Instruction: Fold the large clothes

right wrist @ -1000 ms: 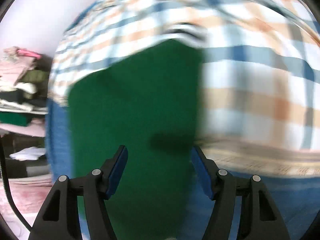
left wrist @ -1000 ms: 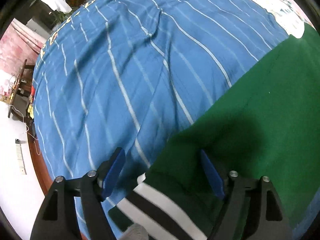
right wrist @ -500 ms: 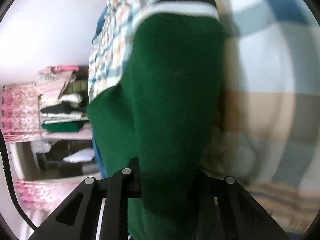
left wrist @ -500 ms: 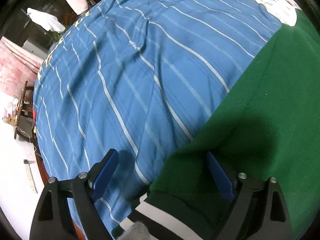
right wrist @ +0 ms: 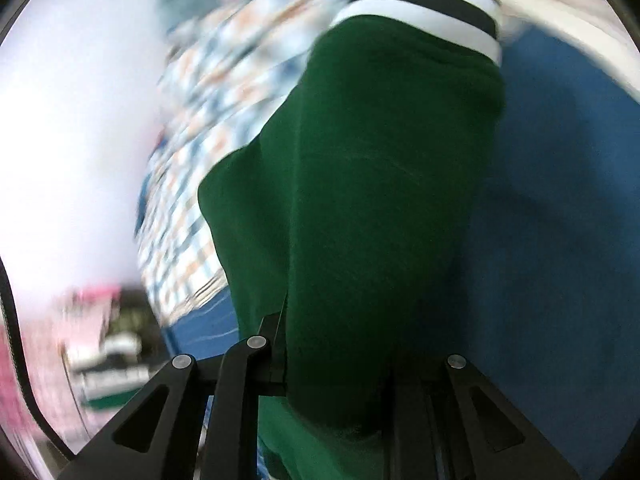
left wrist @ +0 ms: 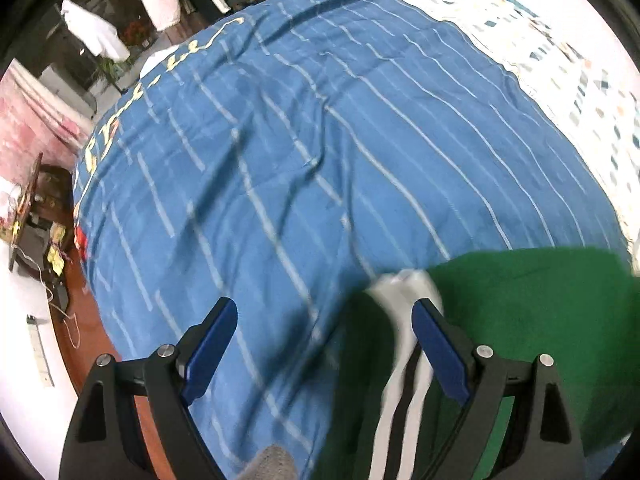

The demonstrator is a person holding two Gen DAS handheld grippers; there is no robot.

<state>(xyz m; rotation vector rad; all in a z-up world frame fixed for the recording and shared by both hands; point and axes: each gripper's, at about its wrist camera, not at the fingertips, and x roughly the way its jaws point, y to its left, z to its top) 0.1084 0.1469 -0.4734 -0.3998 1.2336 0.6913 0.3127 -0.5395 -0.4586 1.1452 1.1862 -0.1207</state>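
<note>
A dark green garment [right wrist: 380, 200] with a white-and-black striped band [right wrist: 420, 4] hangs forward from my right gripper [right wrist: 340, 376]. Its jaws are shut on the green cloth, which hides the pads. In the left wrist view the same green garment [left wrist: 540, 320] lies at the lower right of a blue striped bed sheet [left wrist: 320, 140]. A blurred striped band [left wrist: 404, 364] runs just inside the right finger of my left gripper [left wrist: 326, 344]. That gripper stands open above the sheet, and its blue pads press on nothing.
A pale patterned quilt [left wrist: 560, 60] covers the bed's far right. A plaid cloth [right wrist: 200, 140] lies behind the green garment. Folded clothes sit on blurred shelves [right wrist: 108, 360] at the left. Beyond the bed's left edge are floor, a power strip [left wrist: 40, 356] and hanging laundry [left wrist: 96, 36].
My right gripper went from open to shut on the green cloth, then swung and rolled with it. My left gripper rose and opened wider, and the striped band shifted in beside its right finger.
</note>
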